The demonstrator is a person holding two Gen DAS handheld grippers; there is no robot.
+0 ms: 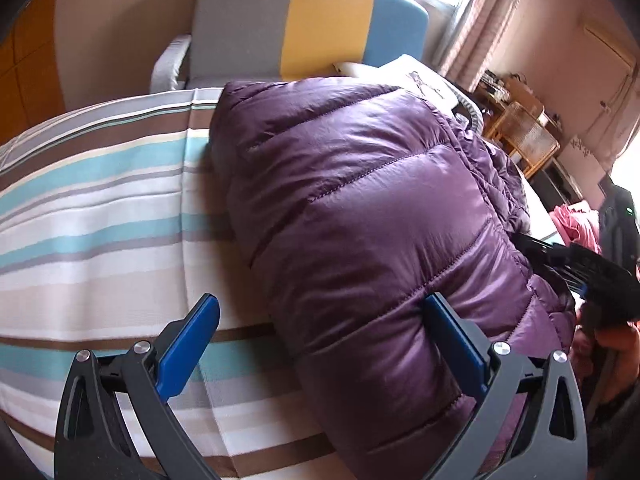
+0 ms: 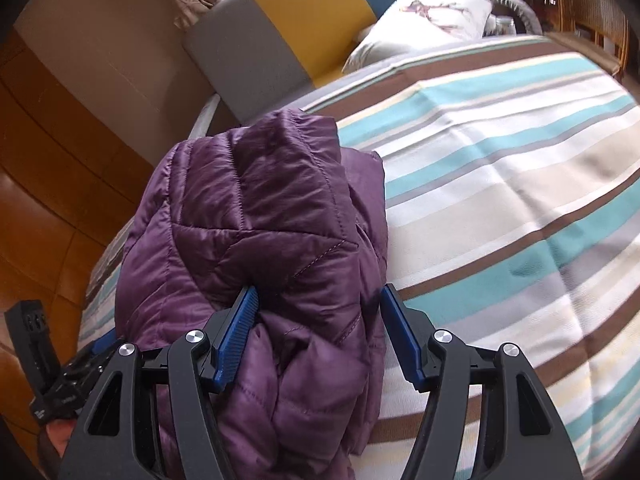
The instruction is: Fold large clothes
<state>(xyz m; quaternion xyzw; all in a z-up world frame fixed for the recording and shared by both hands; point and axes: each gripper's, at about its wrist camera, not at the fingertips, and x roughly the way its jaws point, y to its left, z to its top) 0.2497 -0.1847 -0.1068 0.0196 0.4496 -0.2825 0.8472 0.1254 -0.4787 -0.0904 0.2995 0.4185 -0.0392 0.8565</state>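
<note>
A purple quilted down jacket (image 1: pixel 360 208) lies folded in a bulky bundle on the striped bed sheet (image 1: pixel 100 208). My left gripper (image 1: pixel 320 320) is open; its right finger (image 1: pixel 456 344) presses against the jacket's near end, its left finger (image 1: pixel 188 348) is over the sheet. In the right wrist view the jacket (image 2: pixel 264 216) is bunched between the wide-apart fingers of my right gripper (image 2: pixel 316 312), which is open around the cloth. The right gripper also shows in the left wrist view (image 1: pixel 580 268) at the jacket's far side.
A grey, yellow and blue headboard cushion (image 1: pixel 312 28) stands behind the bed. A white pillow (image 2: pixel 432 16) lies by it. Wooden floor (image 2: pixel 48 184) runs along the bed's edge. A rattan chair (image 1: pixel 524 136) and pink cloth (image 1: pixel 576 224) are beyond the bed.
</note>
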